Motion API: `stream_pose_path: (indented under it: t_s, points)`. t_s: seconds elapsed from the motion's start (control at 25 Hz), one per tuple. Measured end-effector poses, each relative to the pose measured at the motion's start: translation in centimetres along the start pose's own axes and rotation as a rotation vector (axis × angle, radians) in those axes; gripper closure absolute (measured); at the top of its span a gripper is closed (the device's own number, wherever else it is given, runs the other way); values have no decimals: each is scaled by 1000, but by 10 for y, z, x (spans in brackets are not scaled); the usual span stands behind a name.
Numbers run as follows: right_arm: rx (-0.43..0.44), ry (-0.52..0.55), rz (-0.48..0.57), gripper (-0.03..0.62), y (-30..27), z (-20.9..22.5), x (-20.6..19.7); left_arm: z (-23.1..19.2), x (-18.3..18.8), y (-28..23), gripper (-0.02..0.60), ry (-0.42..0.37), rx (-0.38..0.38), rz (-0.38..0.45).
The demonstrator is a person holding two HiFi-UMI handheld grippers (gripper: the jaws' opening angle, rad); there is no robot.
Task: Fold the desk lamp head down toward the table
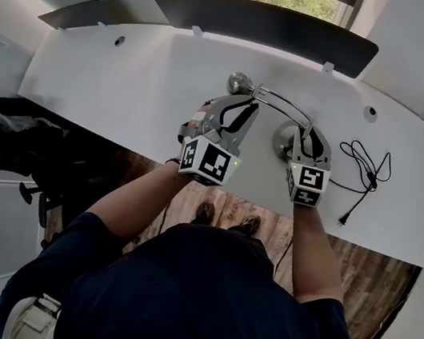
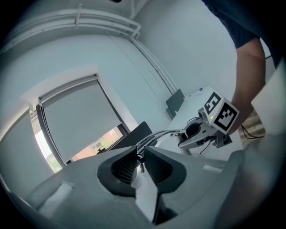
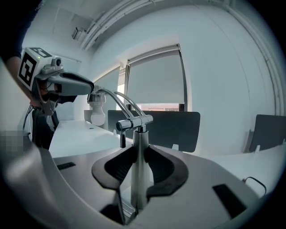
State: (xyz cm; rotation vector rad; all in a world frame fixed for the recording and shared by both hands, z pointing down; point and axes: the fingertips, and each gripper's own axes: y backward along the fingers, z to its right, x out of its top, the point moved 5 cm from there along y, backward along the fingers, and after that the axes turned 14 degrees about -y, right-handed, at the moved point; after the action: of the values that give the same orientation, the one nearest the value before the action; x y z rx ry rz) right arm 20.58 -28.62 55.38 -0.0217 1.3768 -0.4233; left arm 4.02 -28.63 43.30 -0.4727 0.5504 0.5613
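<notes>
A: Your desk lamp (image 1: 285, 103) stands on the white table (image 1: 129, 85), near the front edge just ahead of you. Its round base (image 1: 284, 142) lies flat there, and a black cable (image 1: 366, 171) lies loose to your right.

B: Your right gripper (image 1: 304, 143) is clamped on the lamp's upright post (image 3: 140, 138). Both pads press the metal just below the joint.

A: Your left gripper (image 1: 241, 111) has its jaws drawn almost together on the thin arm rods (image 2: 156, 136), close by the lamp head.

B: You have the bulb (image 3: 97, 117) pointing downward from that head. Whether it touches the tabletop, neither of us can tell.

A: Your two grippers sit well apart, one at each end of the curved arm.
</notes>
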Motion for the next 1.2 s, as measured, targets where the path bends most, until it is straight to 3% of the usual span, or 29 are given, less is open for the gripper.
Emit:
stream_pose_path:
  t_s: [0.16, 0.24, 0.28, 0.4, 0.48, 0.88, 1.08, 1.12, 1.2]
  points:
    - [-8, -1, 1, 479, 0, 1, 1, 13, -25, -8, 529, 96, -27, -50]
    - [-10, 1, -4, 479, 0, -1, 1, 24, -31, -12, 538, 120, -58, -36]
    - [-12, 4, -7, 479, 0, -1, 1, 31, -28, -15, 577, 112, -83, -13]
    - [-21, 11, -9, 479, -1, -2, 2, 55, -15, -30, 577, 32, -144, -8]
    - [-27, 15, -11, 479, -2, -2, 2, 65, -15, -38, 577, 33, -167, -28]
    - [-26, 38, -27, 476, -2, -1, 1, 65, -33, -47, 551, -42, -108, -74]
    - [-26, 36, -23, 476, -2, -1, 0, 67, -34, -47, 550, -81, -121, -76]
    - [-27, 35, -22, 476, -2, -1, 0, 68, -35, -47, 515, -84, -131, -81]
    - [-29, 33, -20, 476, -1, 0, 0, 70, -37, -50, 502, -93, -144, -92]
